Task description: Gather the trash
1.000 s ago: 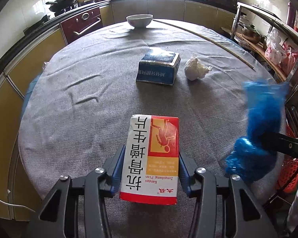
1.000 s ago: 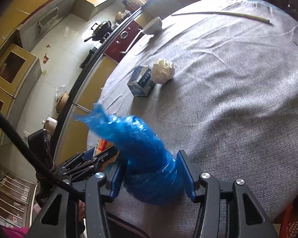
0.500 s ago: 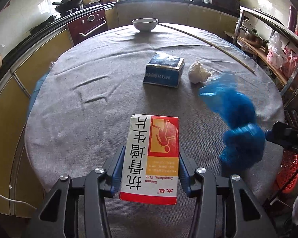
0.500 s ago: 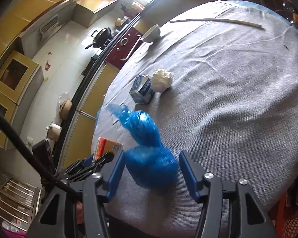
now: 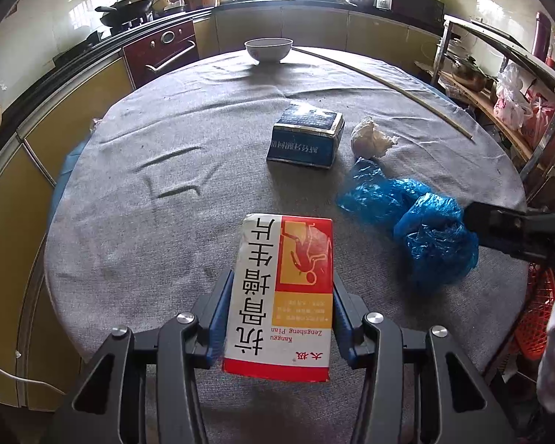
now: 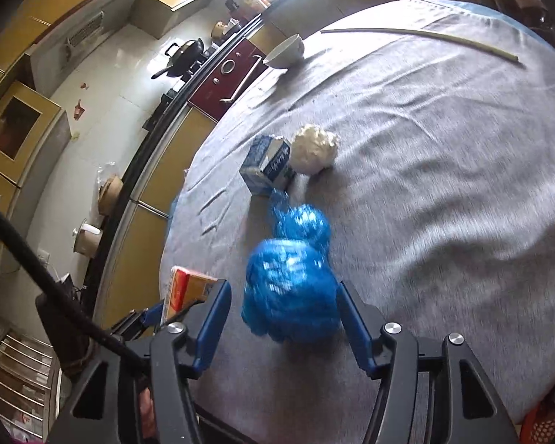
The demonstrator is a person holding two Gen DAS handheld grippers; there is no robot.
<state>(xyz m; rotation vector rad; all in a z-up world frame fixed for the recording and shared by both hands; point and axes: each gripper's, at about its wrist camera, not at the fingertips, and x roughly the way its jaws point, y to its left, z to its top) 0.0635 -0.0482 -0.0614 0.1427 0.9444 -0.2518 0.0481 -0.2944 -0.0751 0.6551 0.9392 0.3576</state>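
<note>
- Your left hand-held gripper (image 5: pixel 279 310) clamped the red-and-white box (image 5: pixel 282 296).
- Your right hand-held gripper (image 6: pixel 283 310) stood apart around the blue bag (image 6: pixel 290 288).
- Beyond the bag, a blue carton (image 5: pixel 305 140) sat on the grey worktop (image 5: pixel 166 229).

The box (image 5: pixel 283 296) is white, red and yellow with black letters. The plastic bag (image 5: pixel 425 229) is bright blue and shiny. The other box (image 5: pixel 305 140) is dark blue with white letters. The paper ball (image 5: pixel 370 137) is white. The bench (image 5: pixel 166 170) cloth is gray. The bowl (image 5: pixel 268 49) is white.
</note>
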